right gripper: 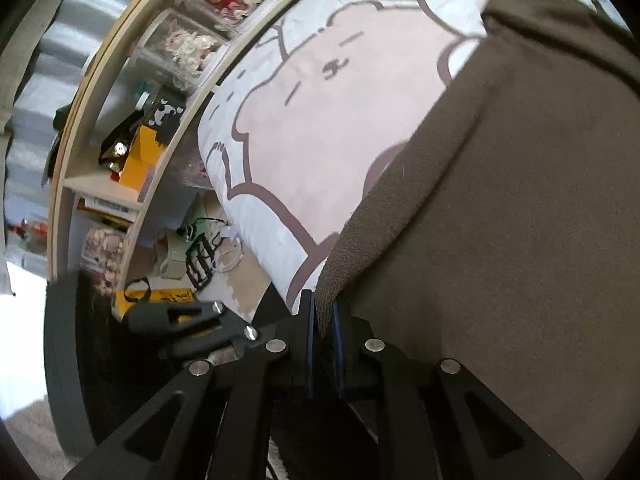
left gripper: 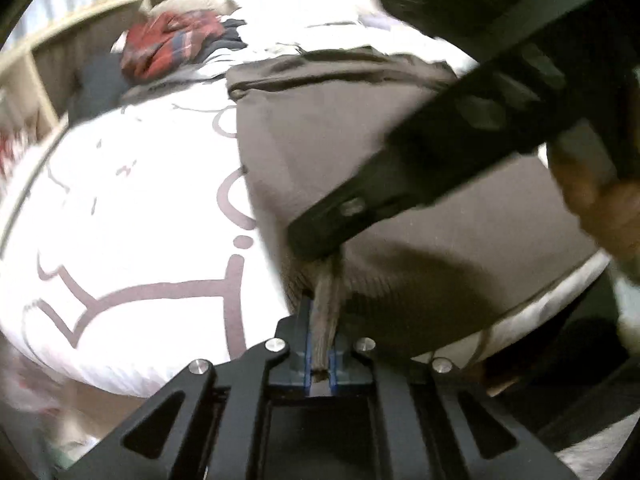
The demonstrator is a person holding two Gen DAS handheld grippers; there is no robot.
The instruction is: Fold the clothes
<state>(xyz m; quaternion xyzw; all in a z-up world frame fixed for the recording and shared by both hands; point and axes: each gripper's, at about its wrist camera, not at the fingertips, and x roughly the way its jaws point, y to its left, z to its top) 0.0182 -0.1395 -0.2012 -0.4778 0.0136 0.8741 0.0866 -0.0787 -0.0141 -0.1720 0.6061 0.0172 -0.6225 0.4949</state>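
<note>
Nearest the left wrist camera, the left gripper (left gripper: 320,344) is clamped on a bunched edge of the brown garment (left gripper: 340,152), which lies on a bed (left gripper: 132,208) with a cartoon-print cover. Beside it, the right gripper (right gripper: 323,320) pinches the garment's ribbed hem (right gripper: 360,236). Red plaid clothes (left gripper: 168,44) lie well apart.

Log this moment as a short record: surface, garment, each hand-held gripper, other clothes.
surface: bed cover, white with a cartoon print
garment: brown garment spread on the cover
left hand-held gripper: shut on the brown garment's ribbed edge
right hand-held gripper: shut on the same garment's edge, close beside the left one
other clothes: red plaid garment and dark items at the far end
beside bed: wooden shelf with boxes
</note>
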